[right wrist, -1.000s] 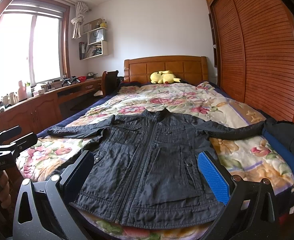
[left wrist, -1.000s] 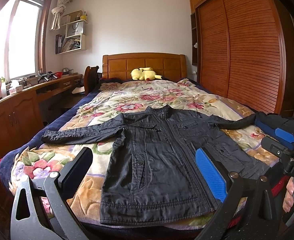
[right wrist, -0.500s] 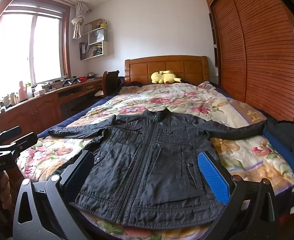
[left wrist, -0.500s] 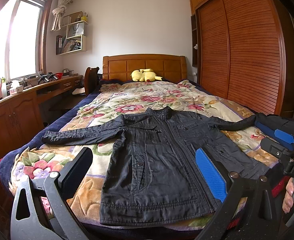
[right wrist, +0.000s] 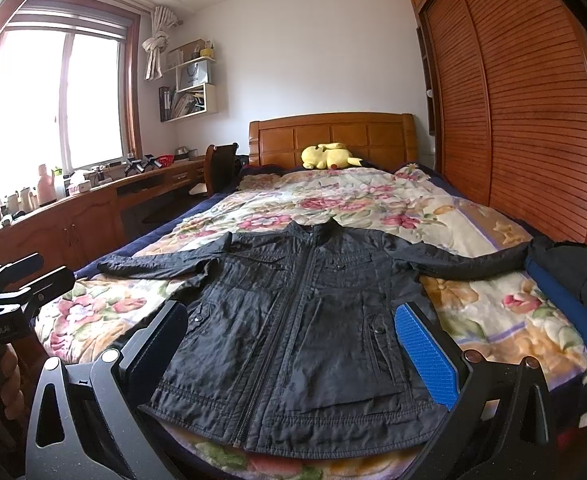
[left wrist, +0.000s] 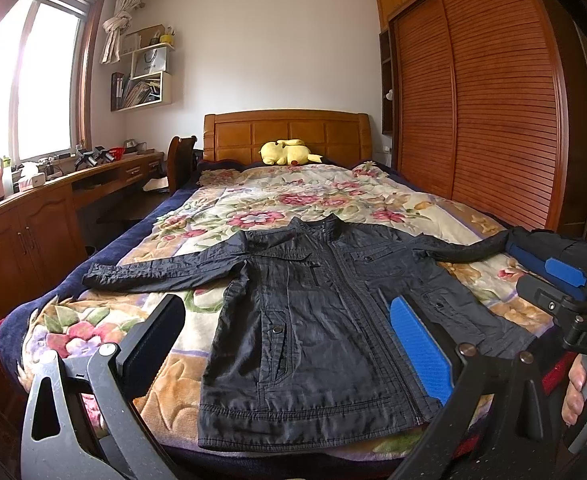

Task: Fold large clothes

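Observation:
A black zip jacket [left wrist: 317, 320] lies flat, front up, on the floral bedspread [left wrist: 293, 200], collar toward the headboard, both sleeves spread sideways, hem at the near bed edge. It also shows in the right wrist view [right wrist: 301, 328]. My left gripper [left wrist: 289, 348] is open and empty, held above the hem. My right gripper [right wrist: 297, 352] is open and empty, held above the hem too. The right gripper also appears at the right edge of the left wrist view [left wrist: 565, 292]. The left gripper appears at the left edge of the right wrist view [right wrist: 9, 296].
A dark folded garment with blue lining [right wrist: 569, 280] lies on the bed's right edge, at the right sleeve's end. A yellow plush toy [left wrist: 289, 152] lies by the wooden headboard. A wooden desk and cabinets [left wrist: 33, 220] run along the left. A slatted wardrobe [left wrist: 485, 100] stands right.
Both views have crept slightly nearer the bed. The jacket has not moved and both grippers stay open.

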`<state>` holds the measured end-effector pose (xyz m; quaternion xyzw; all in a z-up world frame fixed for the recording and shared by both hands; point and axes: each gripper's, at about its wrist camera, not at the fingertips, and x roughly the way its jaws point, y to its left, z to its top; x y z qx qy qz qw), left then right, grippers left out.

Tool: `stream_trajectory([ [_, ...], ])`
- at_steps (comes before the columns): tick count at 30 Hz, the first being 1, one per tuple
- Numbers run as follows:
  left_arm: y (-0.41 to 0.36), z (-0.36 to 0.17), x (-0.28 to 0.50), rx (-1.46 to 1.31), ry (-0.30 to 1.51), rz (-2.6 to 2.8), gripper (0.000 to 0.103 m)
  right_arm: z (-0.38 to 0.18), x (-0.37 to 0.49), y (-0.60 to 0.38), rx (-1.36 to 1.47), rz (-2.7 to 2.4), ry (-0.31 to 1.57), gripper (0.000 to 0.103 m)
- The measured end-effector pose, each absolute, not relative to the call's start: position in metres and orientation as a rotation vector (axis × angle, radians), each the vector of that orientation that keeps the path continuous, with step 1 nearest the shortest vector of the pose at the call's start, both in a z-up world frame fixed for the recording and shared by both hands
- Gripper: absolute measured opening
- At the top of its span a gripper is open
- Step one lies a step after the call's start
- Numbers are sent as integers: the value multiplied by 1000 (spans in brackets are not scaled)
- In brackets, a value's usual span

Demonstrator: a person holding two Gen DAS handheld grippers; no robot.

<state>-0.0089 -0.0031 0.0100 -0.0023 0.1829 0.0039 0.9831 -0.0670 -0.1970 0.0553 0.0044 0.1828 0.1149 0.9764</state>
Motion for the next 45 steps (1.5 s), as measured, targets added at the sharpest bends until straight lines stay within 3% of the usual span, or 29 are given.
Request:
stream_trajectory([
  [21,1,-4,-2,-8,400,27,103,49,-61,-193,3,244,387,103],
  [45,99,-54,37,-61,472,155,103,33,16,-157,-74,369,444,103],
])
